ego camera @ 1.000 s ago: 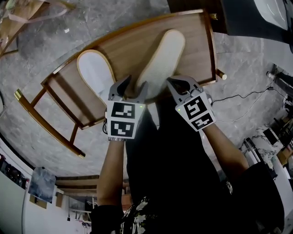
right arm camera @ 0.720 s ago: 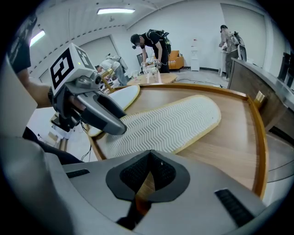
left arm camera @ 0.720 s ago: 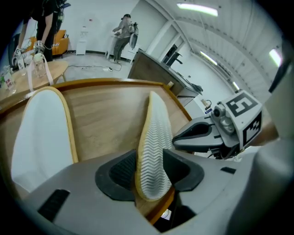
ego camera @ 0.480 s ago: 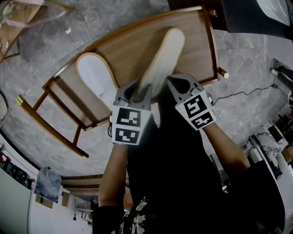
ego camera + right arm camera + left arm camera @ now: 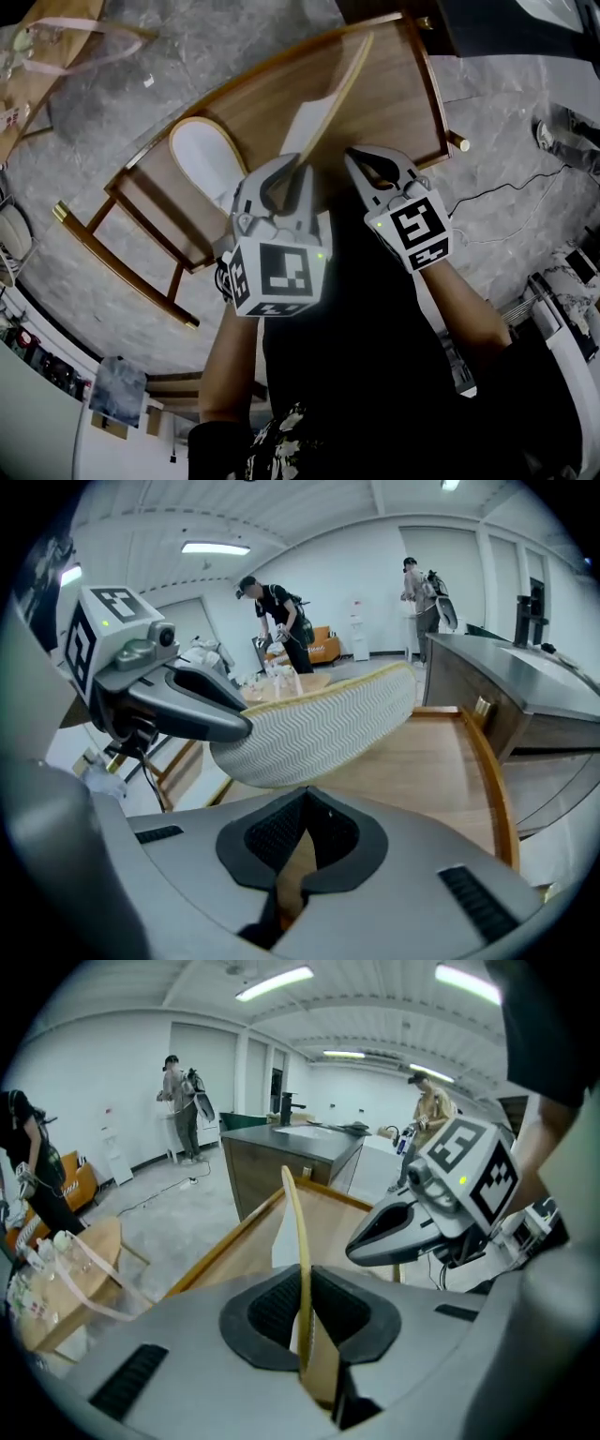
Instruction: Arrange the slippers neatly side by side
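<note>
Two pale slippers are on a low wooden bench (image 5: pixel 398 89). One slipper (image 5: pixel 208 159) lies flat at the bench's left. The other slipper (image 5: pixel 334 101) is tipped up on its edge, and its thin rim (image 5: pixel 298 1232) runs straight away from the left gripper camera. My left gripper (image 5: pixel 289 173) has that slipper's heel between its pads (image 5: pixel 274 1309), with the jaws still closing on it. The right gripper view shows its ribbed sole (image 5: pixel 328 726). My right gripper (image 5: pixel 360 159) hovers just right of the heel, shut and holding nothing.
The bench has a raised rim (image 5: pixel 487 761) and an open slatted frame (image 5: pixel 141 234) at its left end. A cable (image 5: pixel 487 199) trails on the grey floor at the right. A plastic bag (image 5: pixel 66 42) lies at top left. People (image 5: pixel 281 621) stand far off.
My left gripper moved right from between the slippers to the right slipper's heel and closed on it. That slipper turned from flat onto its edge. The right gripper barely moved.
</note>
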A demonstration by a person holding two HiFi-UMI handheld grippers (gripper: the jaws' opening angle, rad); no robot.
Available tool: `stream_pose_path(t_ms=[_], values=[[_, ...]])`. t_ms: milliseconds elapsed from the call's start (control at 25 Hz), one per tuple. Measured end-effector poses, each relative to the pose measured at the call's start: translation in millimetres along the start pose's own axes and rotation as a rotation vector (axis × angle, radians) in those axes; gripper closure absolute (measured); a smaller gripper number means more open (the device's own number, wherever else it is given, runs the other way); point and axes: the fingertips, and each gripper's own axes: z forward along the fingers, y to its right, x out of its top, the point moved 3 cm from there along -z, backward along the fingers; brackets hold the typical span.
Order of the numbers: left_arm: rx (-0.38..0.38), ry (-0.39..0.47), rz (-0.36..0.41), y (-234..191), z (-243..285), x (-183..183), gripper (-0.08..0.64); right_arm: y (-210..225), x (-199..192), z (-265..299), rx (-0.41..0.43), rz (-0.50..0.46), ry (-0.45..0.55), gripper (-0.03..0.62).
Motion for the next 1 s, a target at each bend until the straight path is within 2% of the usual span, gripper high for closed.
stream_pose_path(t_ms=[200, 280, 560, 800, 1000], values=[[0.023, -0.071, 0.215, -4.0, 4.9, -8.9, 0.528, 4.0, 8.1, -9.0, -0.050, 0.032, 0.095, 0.594], [0.007, -0.075, 0.249, 3.7, 5.8, -9.2, 0.526, 7.6, 3.3, -12.8, -0.074, 0.050, 0.098, 0.594], [-0.052, -0.088, 0.259, 27.1, 8.9, -16.0, 0.512, 9.4, -4.2, -18.3, -0.100, 0.057, 0.092, 0.594], [-0.145, -0.079, 0.123, 44.9, 13.6, -26.4, 0.489, 10.1, -6.0, -17.5, -0.103, 0.052, 0.086, 0.594], [-0.176, -0.106, 0.095, 56.3, 18.8, -37.5, 0.480, 8.3, -15.3, -17.4, -0.104, 0.056, 0.063, 0.594]])
